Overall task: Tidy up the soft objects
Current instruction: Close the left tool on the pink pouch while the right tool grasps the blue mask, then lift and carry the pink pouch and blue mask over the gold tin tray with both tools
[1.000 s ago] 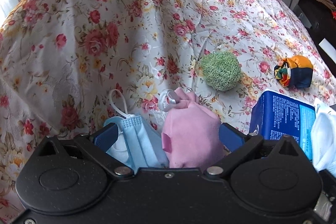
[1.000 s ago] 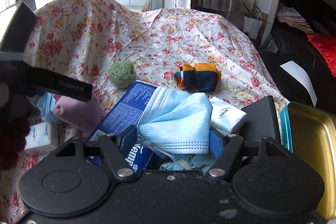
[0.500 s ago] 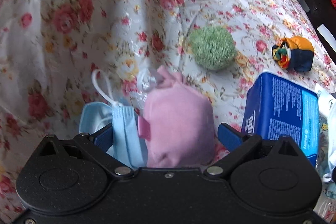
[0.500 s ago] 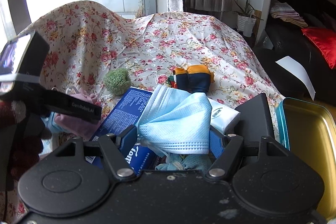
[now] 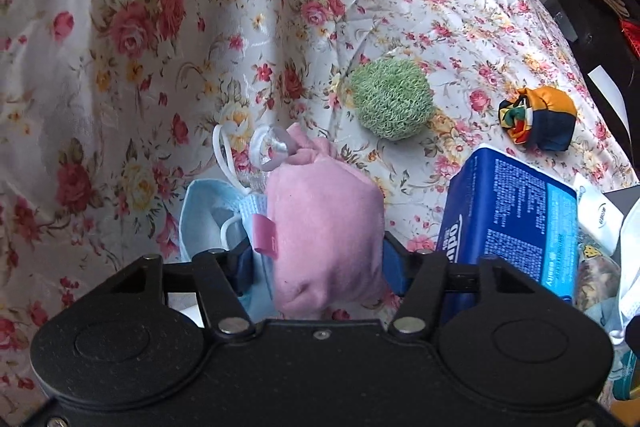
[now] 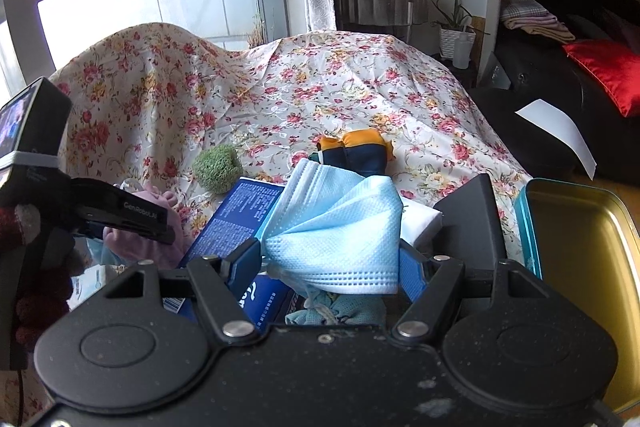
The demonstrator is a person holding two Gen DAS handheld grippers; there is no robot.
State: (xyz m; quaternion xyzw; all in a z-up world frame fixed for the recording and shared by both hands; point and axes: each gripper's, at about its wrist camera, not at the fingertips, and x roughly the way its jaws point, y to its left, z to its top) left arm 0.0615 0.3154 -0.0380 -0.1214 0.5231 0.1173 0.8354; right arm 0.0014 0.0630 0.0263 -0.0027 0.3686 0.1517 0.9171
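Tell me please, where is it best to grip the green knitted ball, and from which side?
Probably across the middle of the green knitted ball, coming from above. It is round and soft, with no handle, and lies alone on the floral cloth, so the fingers have free room on both sides.

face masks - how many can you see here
2. One blue face mask is clamped in the right gripper. Another lies on the floral cloth, partly under the pink pouch between the left gripper's fingers. More may be hidden in the clutter.

Both wrist views look down (close) at the floral cloth point(image 5: 160, 27), sharing the green ball point(image 6: 218, 169).
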